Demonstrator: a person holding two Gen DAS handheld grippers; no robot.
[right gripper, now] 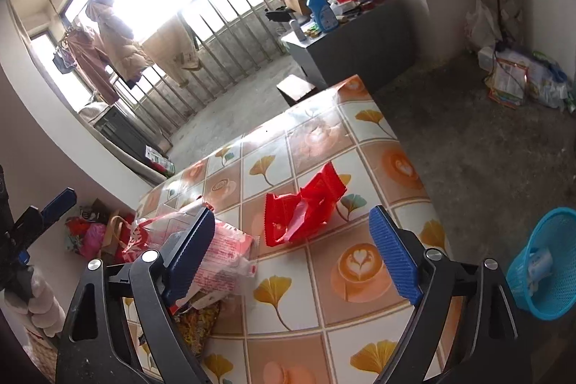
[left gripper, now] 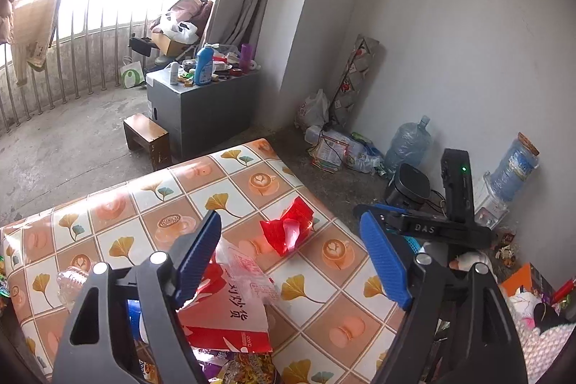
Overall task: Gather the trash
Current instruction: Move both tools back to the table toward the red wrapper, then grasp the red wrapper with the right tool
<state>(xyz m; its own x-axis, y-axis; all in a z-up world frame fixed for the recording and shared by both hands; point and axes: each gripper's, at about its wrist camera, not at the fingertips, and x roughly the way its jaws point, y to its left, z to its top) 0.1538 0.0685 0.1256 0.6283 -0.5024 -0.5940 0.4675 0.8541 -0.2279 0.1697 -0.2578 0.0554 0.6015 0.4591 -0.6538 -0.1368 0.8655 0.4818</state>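
- On the tiled tablecloth (right gripper: 345,340), at about nine o'clock in our right wrist view, a clear and pink bag (right gripper: 223,254) lies on a heap of other wrappers, probably gathered there for pickup.
- Toward the centre, at twelve o'clock from our right gripper (right gripper: 291,258), a crumpled red wrapper (right gripper: 302,211) sits alone, just ahead of its wide-apart, empty fingers.
- Our left gripper (left gripper: 291,258) hovers likewise spread, holding nothing.
- At three o'clock, off the table, a blue basket (right gripper: 547,261) waits on the floor, presumably for the trash.
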